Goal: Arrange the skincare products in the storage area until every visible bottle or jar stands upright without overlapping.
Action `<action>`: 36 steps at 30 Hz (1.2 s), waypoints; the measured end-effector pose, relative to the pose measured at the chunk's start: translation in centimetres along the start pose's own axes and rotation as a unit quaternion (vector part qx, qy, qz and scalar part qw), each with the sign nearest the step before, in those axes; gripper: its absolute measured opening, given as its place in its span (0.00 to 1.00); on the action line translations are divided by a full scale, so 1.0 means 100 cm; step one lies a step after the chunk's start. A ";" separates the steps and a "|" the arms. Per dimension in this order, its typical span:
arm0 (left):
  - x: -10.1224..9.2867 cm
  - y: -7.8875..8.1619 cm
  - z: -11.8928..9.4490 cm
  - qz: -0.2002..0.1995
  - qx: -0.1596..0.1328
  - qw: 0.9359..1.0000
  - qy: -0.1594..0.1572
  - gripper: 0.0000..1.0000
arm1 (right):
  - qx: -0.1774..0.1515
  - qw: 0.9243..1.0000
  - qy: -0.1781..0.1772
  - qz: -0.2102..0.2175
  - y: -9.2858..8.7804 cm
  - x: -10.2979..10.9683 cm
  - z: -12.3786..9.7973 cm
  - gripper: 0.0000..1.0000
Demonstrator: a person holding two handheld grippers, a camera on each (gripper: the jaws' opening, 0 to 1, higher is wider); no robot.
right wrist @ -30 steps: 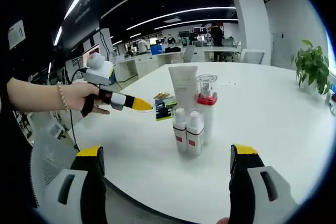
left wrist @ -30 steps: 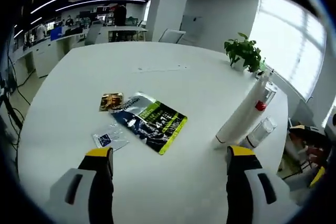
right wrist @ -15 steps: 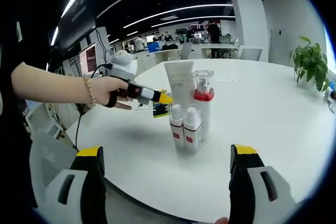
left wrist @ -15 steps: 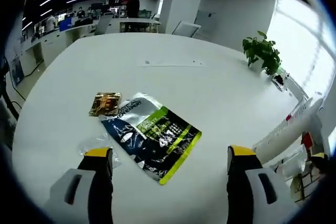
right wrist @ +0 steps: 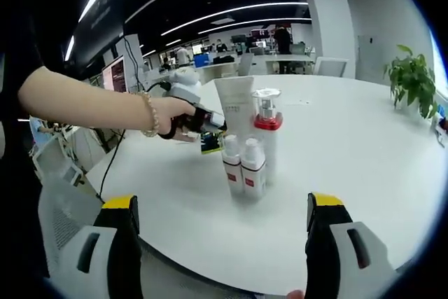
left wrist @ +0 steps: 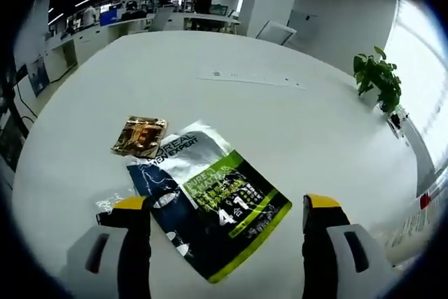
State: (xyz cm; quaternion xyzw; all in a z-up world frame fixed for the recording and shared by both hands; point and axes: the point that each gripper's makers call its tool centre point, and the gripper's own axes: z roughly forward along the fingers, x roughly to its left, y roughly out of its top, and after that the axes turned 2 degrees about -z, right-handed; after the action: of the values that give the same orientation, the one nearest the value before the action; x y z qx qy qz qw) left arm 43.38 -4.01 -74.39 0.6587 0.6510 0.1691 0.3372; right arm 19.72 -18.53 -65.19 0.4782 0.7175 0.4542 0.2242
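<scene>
Left claw: my left gripper (left wrist: 224,208) has its jaws spread wide with nothing between them, hanging over the flat pouches on the white table (left wrist: 294,124).
Right claw: my right gripper (right wrist: 224,208) is also wide and empty, held back near the table edge and facing the bottle group.
Flat items: the big green-and-dark sachet (left wrist: 210,204) lies flat just ahead of my left jaws; the small gold packet (left wrist: 140,136) touches or slightly overlaps its far corner; a clear little packet (left wrist: 115,201) sits by my left jaw tip.
Upright items: in the right gripper view the white tube (right wrist: 232,111), the red-collared pump bottle (right wrist: 266,131) and two small white bottles (right wrist: 243,167) all stand upright, close together, well in from the edge.
My hand: my left hand (right wrist: 175,113) reaches in behind the tube, carrying the other claw.
Step in hand, as I judge it: picking a flat pouch to bring to the group.
Doing it well: I would come down low with one jaw sliding under a free edge of the sachet, because a flat pouch gives little to pinch from above.
Care: lift clear of the gold packet so it is not dragged.
Doubt: near the right edge of the left gripper view, a blurred pale shape with a red mark may be a bottle; I cannot tell.
</scene>
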 end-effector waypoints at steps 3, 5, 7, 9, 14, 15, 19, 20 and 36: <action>0.000 0.001 0.010 0.004 0.004 1.000 0.009 0.82 | 0.000 1.000 -0.004 0.005 -0.001 -0.002 0.000 0.99; 0.005 0.001 0.013 0.021 0.006 0.999 0.028 0.83 | 0.000 1.000 -0.005 0.007 -0.001 -0.003 0.000 0.99; 0.008 0.000 0.019 0.030 0.010 0.999 0.039 0.82 | 0.000 1.000 -0.006 0.008 -0.001 -0.003 0.000 0.99; 0.012 -0.002 0.020 0.049 0.015 0.998 0.049 0.80 | 0.001 1.000 -0.007 0.009 -0.002 -0.003 0.000 0.99; 0.018 -0.006 0.026 0.076 0.022 0.996 0.051 0.80 | 0.002 1.000 -0.009 0.010 -0.002 -0.004 0.000 0.99; 0.019 -0.006 0.026 0.080 0.024 0.995 0.049 0.80 | 0.002 1.000 -0.009 0.009 -0.003 -0.004 0.000 0.99; 0.019 -0.009 0.023 0.098 0.025 0.994 0.039 0.78 | 0.002 1.000 -0.009 0.008 -0.003 -0.004 0.001 0.99; 0.019 -0.009 0.022 0.099 0.021 0.994 0.037 0.77 | 0.002 1.000 -0.009 0.008 -0.002 -0.004 0.001 0.99; 0.034 -0.009 0.006 0.113 -0.023 0.993 0.007 0.38 | -0.001 1.000 -0.009 0.002 -0.001 -0.003 0.001 0.99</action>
State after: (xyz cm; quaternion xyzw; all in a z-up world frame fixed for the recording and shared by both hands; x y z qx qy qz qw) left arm 43.45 -0.97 -76.19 0.7188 0.5708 0.2260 0.3262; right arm 19.86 -18.82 -65.40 0.4834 0.7142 0.4511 0.2298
